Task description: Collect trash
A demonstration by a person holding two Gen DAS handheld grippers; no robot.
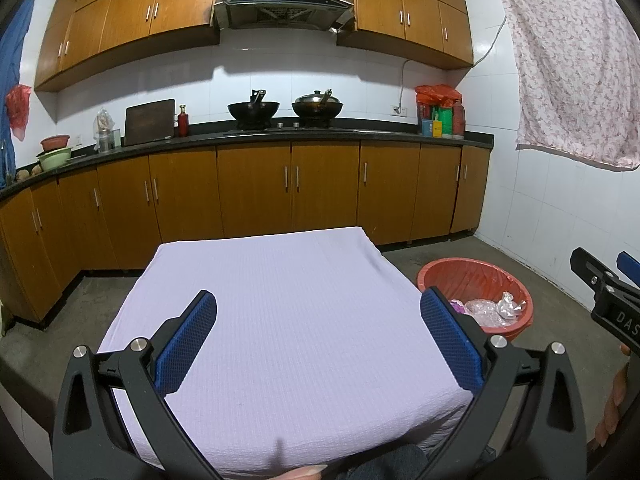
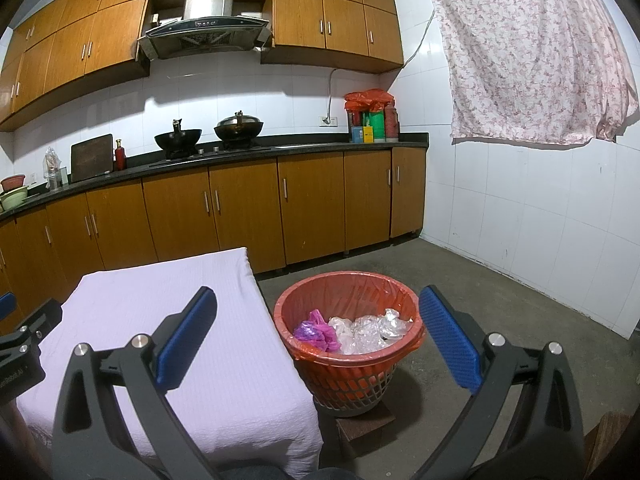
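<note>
A red basket [image 2: 348,368] lined with a red bag stands on the floor to the right of the table; it also shows in the left wrist view [image 1: 436,272]. Inside lie crumpled clear plastic [image 2: 366,330] and a purple-pink bag [image 2: 316,330]. A table under a lilac cloth [image 1: 280,320] bears no trash that I can see. My left gripper [image 1: 318,300] is open and empty above the cloth. My right gripper [image 2: 318,300] is open and empty, hovering over the table's right edge and the basket.
Wooden base cabinets [image 1: 256,188] and a dark counter with two woks [image 1: 254,110] run along the back wall. A floral cloth [image 2: 532,52] hangs on the right tiled wall. Bare concrete floor [image 2: 500,312] lies to the right of the basket. A brown block [image 2: 366,426] sits under the basket.
</note>
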